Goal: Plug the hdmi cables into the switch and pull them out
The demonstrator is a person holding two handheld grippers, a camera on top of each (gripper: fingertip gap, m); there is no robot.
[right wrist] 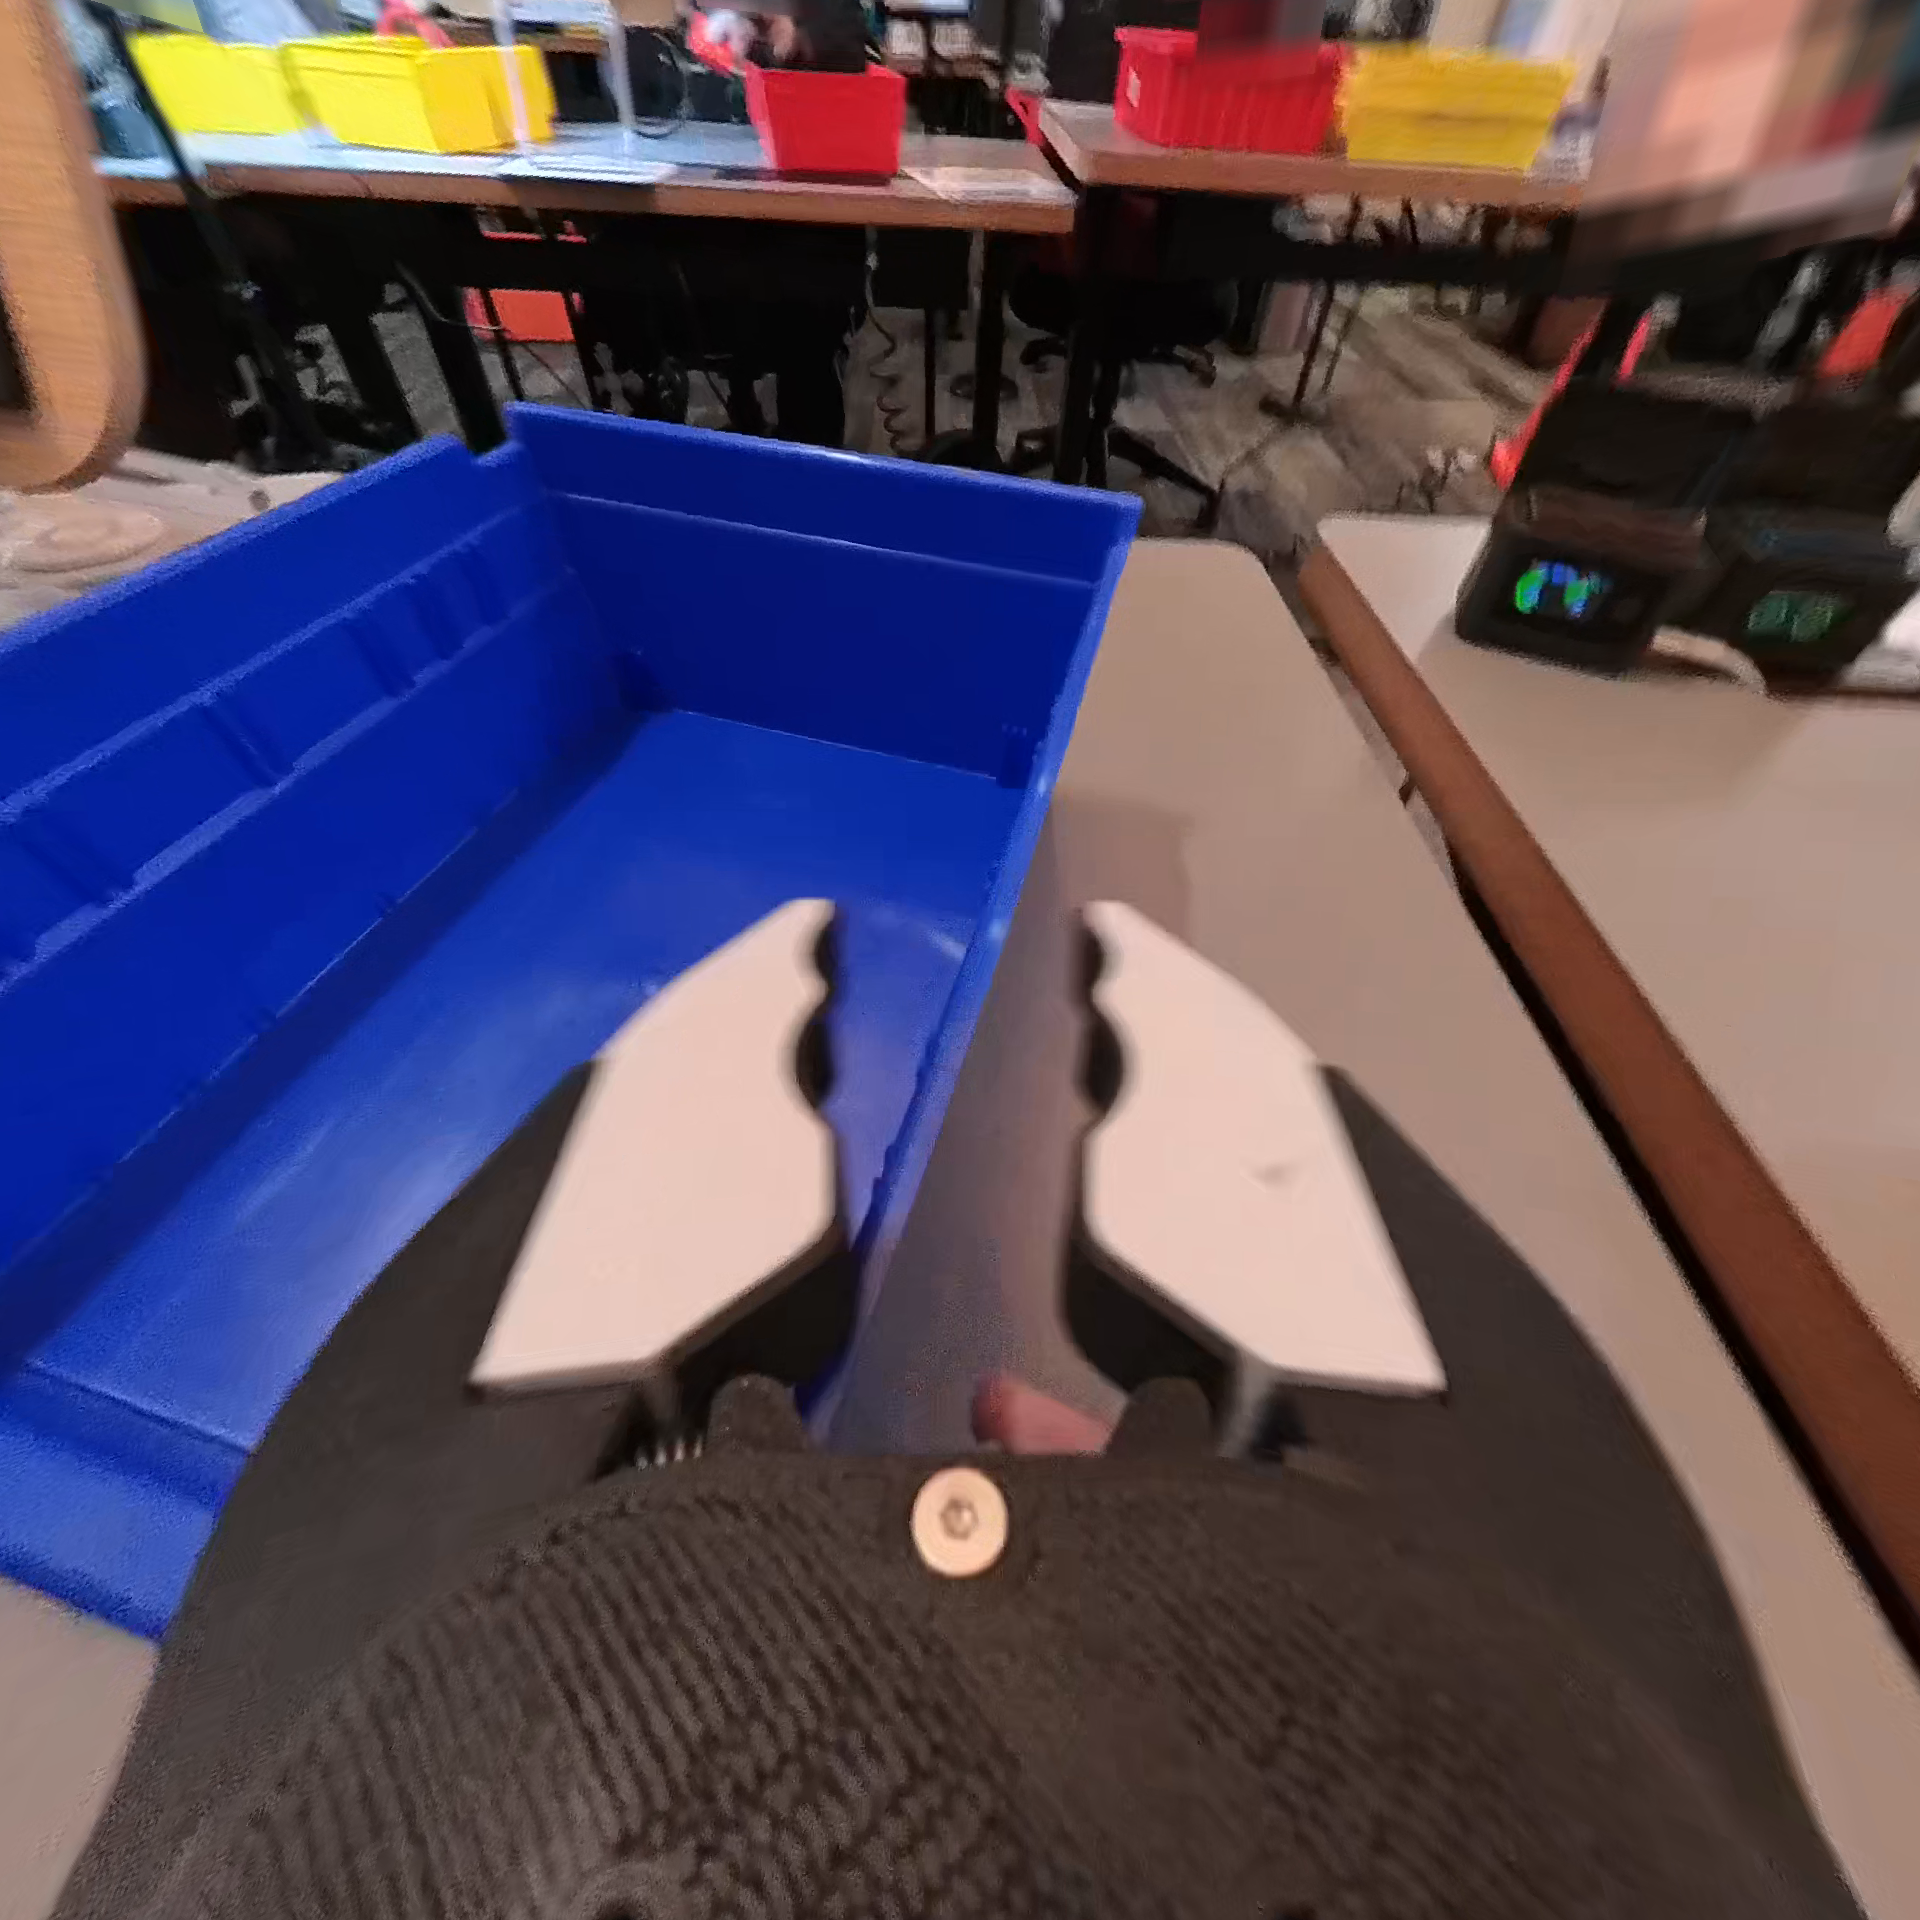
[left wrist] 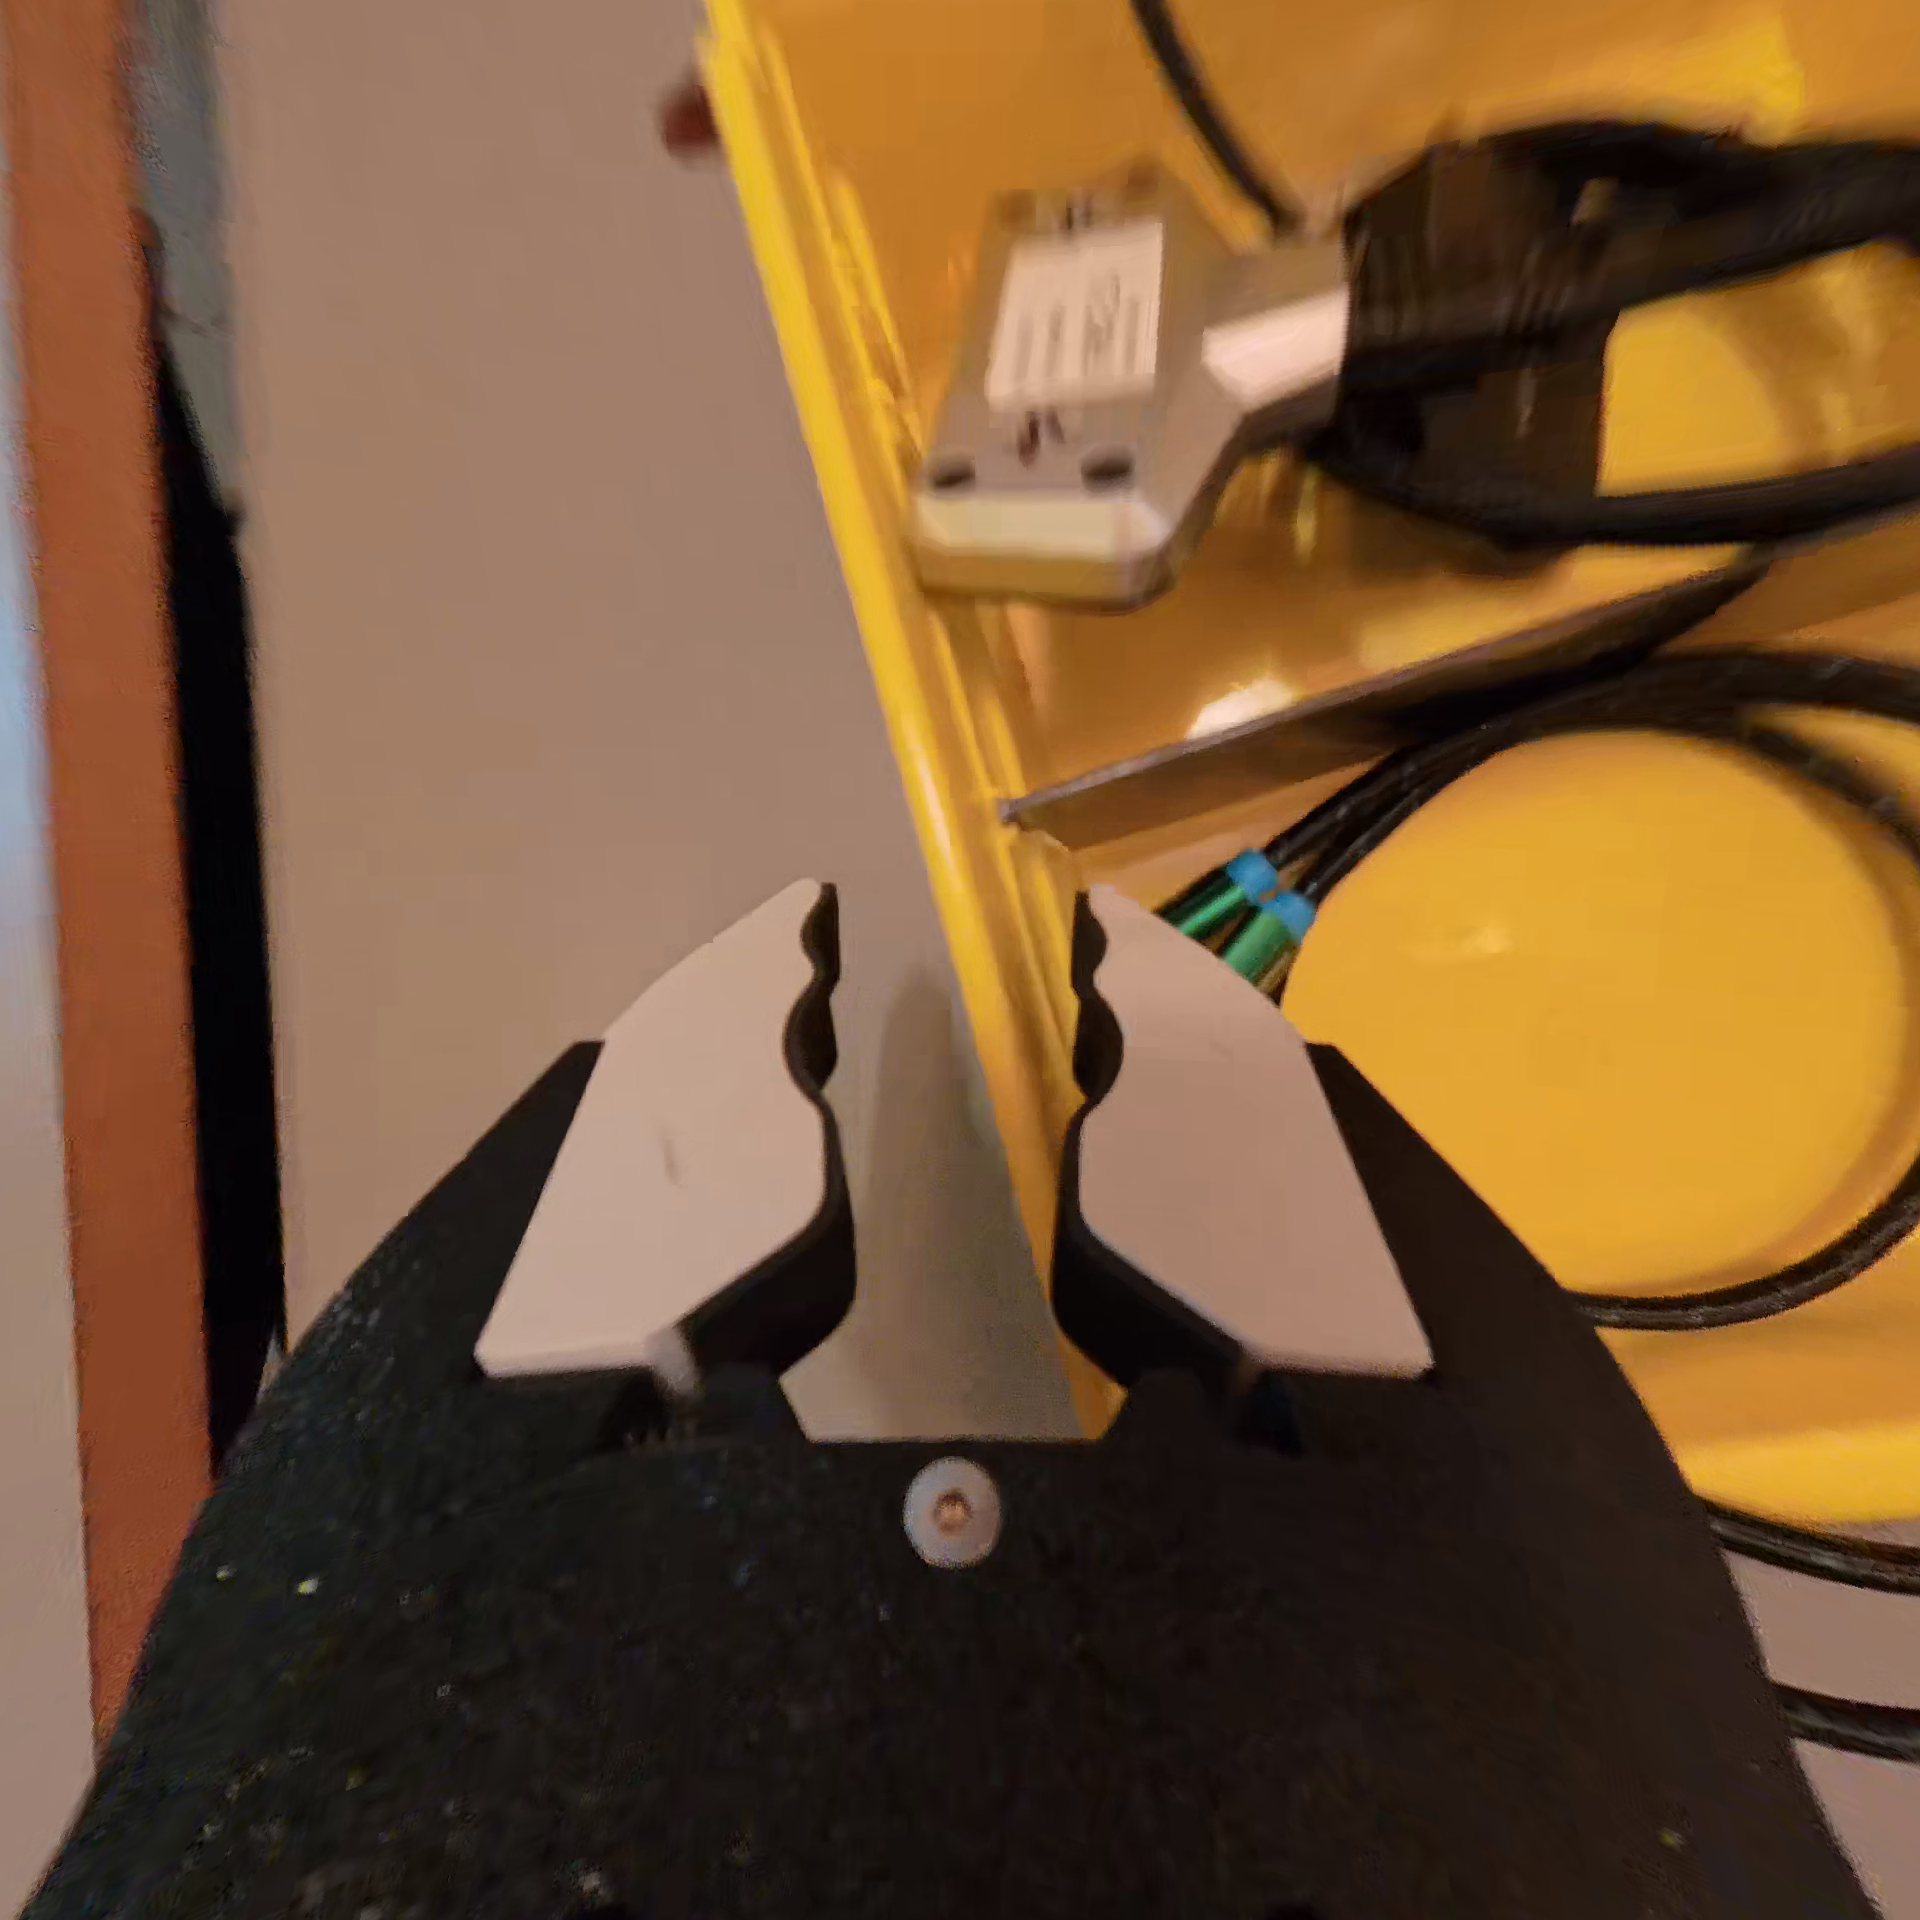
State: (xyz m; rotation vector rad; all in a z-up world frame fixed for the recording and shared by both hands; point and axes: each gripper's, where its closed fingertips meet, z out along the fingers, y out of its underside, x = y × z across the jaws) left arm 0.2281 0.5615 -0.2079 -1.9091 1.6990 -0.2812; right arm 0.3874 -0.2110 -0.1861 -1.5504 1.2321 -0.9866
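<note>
In the left wrist view a grey HDMI switch (left wrist: pixel 1070 405) with a white label lies in a yellow bin (left wrist: pixel 935 665), in its far compartment. A black HDMI plug (left wrist: pixel 1475 312) sits in the switch's right side, its cable trailing right. More black cables (left wrist: pixel 1558 769) with green and blue tips (left wrist: pixel 1247 914) lie in the near compartment. My left gripper (left wrist: pixel 956 914) is open and empty, astride the bin's left wall, below the switch. My right gripper (right wrist: pixel 956 935) is open and empty over the right wall of an empty blue bin (right wrist: pixel 831 561).
A grey divider (left wrist: pixel 1351 717) splits the yellow bin. A wooden table edge (left wrist: pixel 94 727) runs down the left. In the right wrist view, a second table (right wrist: pixel 1714 831) carries black devices (right wrist: pixel 1579 592); tables with yellow bins (right wrist: pixel 416 94) and red bins (right wrist: pixel 831 114) stand behind.
</note>
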